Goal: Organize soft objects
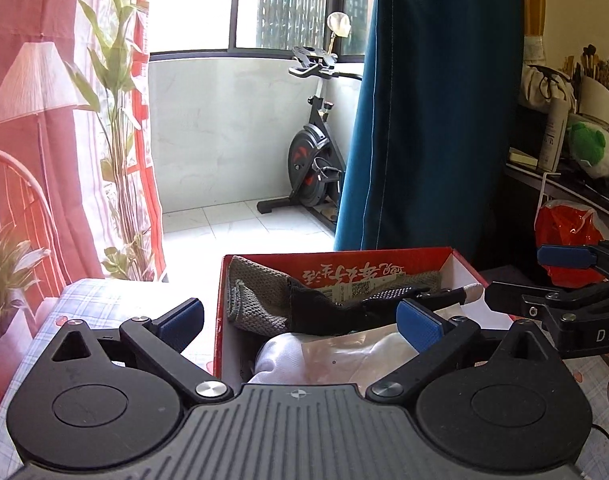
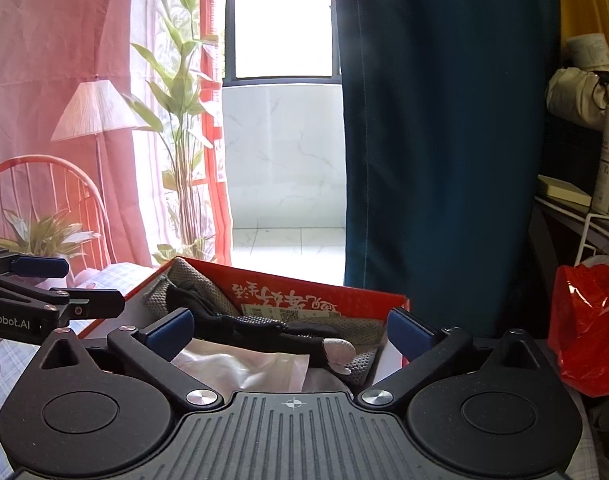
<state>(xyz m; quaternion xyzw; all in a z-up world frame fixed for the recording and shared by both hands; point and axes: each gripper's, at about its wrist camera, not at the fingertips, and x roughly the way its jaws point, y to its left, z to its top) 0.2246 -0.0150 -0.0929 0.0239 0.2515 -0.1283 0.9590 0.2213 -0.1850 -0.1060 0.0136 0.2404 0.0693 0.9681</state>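
A red cardboard box stands on the checked sheet. In it lie a grey knit cloth, a black glove with a white fingertip, and a white soft item in a clear plastic bag. My left gripper hangs open above the box's near side and holds nothing. My right gripper is open too, over the right part of the box, with nothing between its pads.
A teal curtain hangs just behind the box. A red plastic bag sits to the right under a cluttered shelf. An exercise bike stands on the balcony. A red wire chair and plants are on the left.
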